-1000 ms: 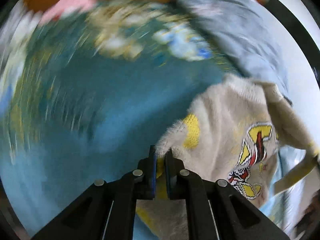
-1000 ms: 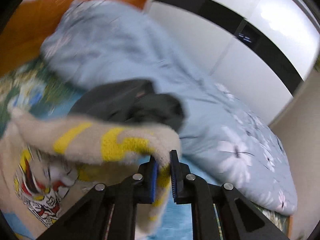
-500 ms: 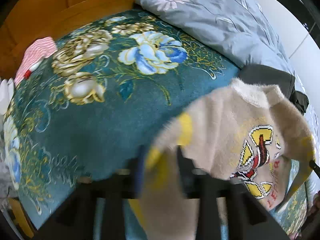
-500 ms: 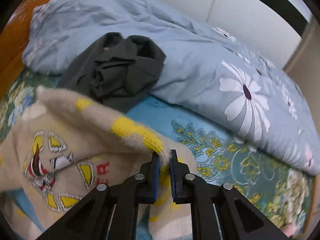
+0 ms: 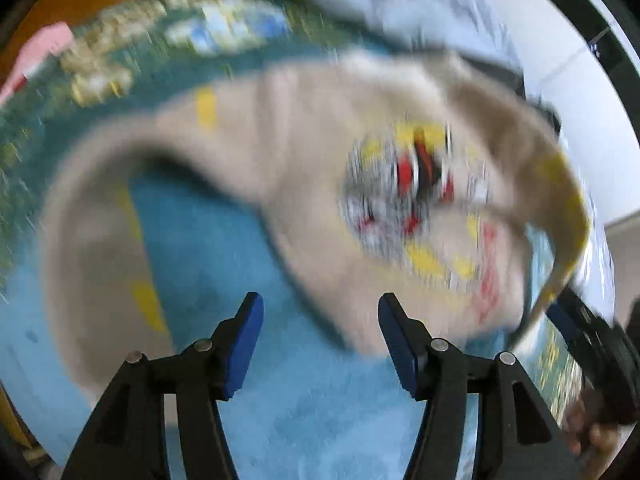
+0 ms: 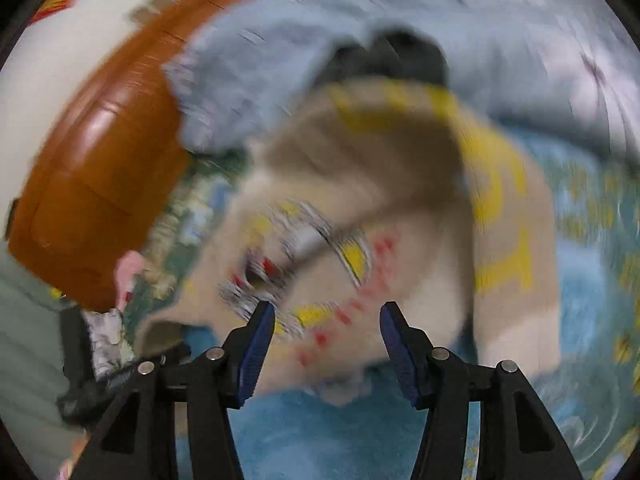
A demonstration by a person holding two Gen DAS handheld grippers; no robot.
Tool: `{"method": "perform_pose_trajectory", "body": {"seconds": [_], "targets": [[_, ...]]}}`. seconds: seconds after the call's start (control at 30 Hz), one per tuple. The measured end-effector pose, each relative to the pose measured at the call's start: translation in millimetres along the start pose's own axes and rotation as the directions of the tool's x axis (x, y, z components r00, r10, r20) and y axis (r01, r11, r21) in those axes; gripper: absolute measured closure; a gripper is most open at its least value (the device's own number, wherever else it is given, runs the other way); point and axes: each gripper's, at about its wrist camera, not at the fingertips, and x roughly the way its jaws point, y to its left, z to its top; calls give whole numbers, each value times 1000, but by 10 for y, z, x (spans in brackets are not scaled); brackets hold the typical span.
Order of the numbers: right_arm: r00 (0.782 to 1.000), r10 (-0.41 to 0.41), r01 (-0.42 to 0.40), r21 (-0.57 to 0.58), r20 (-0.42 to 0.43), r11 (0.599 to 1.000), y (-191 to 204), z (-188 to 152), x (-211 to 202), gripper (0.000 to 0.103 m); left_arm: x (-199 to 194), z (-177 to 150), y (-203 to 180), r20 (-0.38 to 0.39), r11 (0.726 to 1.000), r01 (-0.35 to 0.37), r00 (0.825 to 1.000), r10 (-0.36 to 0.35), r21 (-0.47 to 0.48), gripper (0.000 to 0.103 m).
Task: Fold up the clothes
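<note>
A beige fuzzy sweater [image 5: 320, 152] with yellow stripes and a red, yellow and black print lies spread on the blue-green floral blanket [image 5: 208, 248]; both views are motion-blurred. My left gripper [image 5: 320, 344] is open and empty, just short of the sweater's lower edge. My right gripper [image 6: 326, 350] is open and empty, its fingers over the sweater's [image 6: 400, 208] printed front. One sleeve curves down at the left in the left wrist view.
A light blue flowered duvet [image 6: 280, 52] lies behind the sweater with a dark garment [image 6: 392, 56] on it. An orange-brown wooden bed frame [image 6: 100, 168] stands at the left. A pink striped cloth [image 5: 44, 48] lies at the blanket's far left.
Both grippers have let go of the sweater's sleeves and opened wide. The sweater has dropped onto the blanket. Both cameras are moving fast.
</note>
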Motion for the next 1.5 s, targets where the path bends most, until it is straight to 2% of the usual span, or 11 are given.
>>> {"method": "perform_pose_trajectory", "body": {"seconds": [0.07,0.37,0.4,0.43,0.53,0.8,1.13,1.2,1.3,1.4,1.5], "targets": [[996,-85,86,101,-12,991,-238,-58,169,38,55,-142,61,-12,1000,-9,1000,9,-8,42],[997,-59,71,395,-42,916,-580,-58,638,32,-84,-182,301,29,997,32,999,-30,-76,42],[998,-54,66,438,-38,897,-556,-87,650,39,-110,-201,337,34,996,30,999,-27,-88,42],[998,-52,63,459,-36,886,-533,-107,653,61,-136,-226,374,41,994,26,999,-22,-103,42],[997,-38,63,484,-60,873,-388,-215,682,92,-205,-260,487,55,990,14,998,-6,-143,42],[999,21,-4,412,-35,911,29,-867,292,94,-437,-313,574,84,987,32,996,-18,-160,42],[978,140,-93,273,-157,958,782,-2226,326,90,-666,-258,494,77,997,41,996,-36,-62,42],[980,118,-78,235,-163,969,890,-2260,313,89,-682,-240,452,69,999,28,997,-26,-26,42],[980,115,-78,215,-163,974,848,-2180,130,57,-703,-270,402,61,1000,11,998,-11,1,42],[983,102,-74,178,-154,981,703,-2149,-184,51,-700,-289,397,57,1000,11,998,-10,-17,42],[994,-63,74,125,-91,989,377,-2031,-442,47,-683,-309,359,54,1000,10,999,-9,-28,42]]}}
